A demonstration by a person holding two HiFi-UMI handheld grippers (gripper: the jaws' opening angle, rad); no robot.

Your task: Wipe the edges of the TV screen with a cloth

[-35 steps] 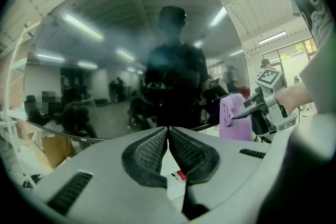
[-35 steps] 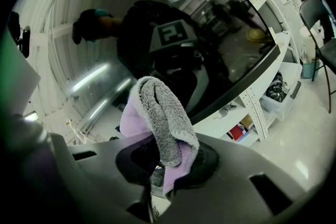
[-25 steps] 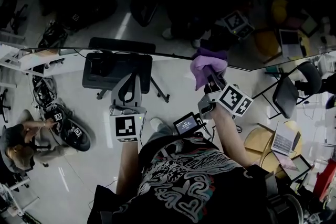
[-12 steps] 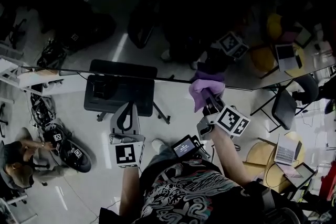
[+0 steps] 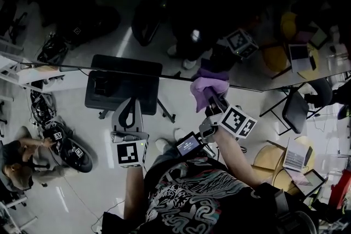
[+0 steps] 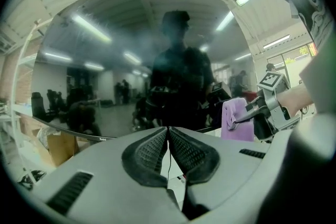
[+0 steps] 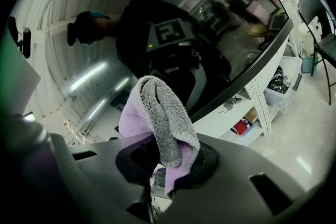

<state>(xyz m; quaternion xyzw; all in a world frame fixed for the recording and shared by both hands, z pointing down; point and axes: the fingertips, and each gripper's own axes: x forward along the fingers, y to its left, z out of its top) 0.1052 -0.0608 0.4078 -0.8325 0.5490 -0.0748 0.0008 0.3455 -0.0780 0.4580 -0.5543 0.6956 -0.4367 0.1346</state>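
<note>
Workshop-like office: laptops (image 5: 296, 155), folding chair (image 5: 296, 110), perforated shelving (image 7: 261, 106)

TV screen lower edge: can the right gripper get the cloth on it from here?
Probably yes: the right gripper holds the purple cloth right at the TV screen's lower edge, nothing between. The left gripper is off aside.

My head camera looks steeply down in front of me, so the dark TV screen (image 5: 164, 8) fills the upper half and its lower edge crosses the middle. The camera on my left hand-held gripper (image 6: 168, 136) faces along its jaws at the screen from a little way back. The one on my right hand-held gripper (image 7: 165, 157) sits close under the glass, looking up along that edge past the cloth (image 7: 160, 113). All three share the screen edge; the head and left gripper views both catch my right hand-held gripper.
</note>
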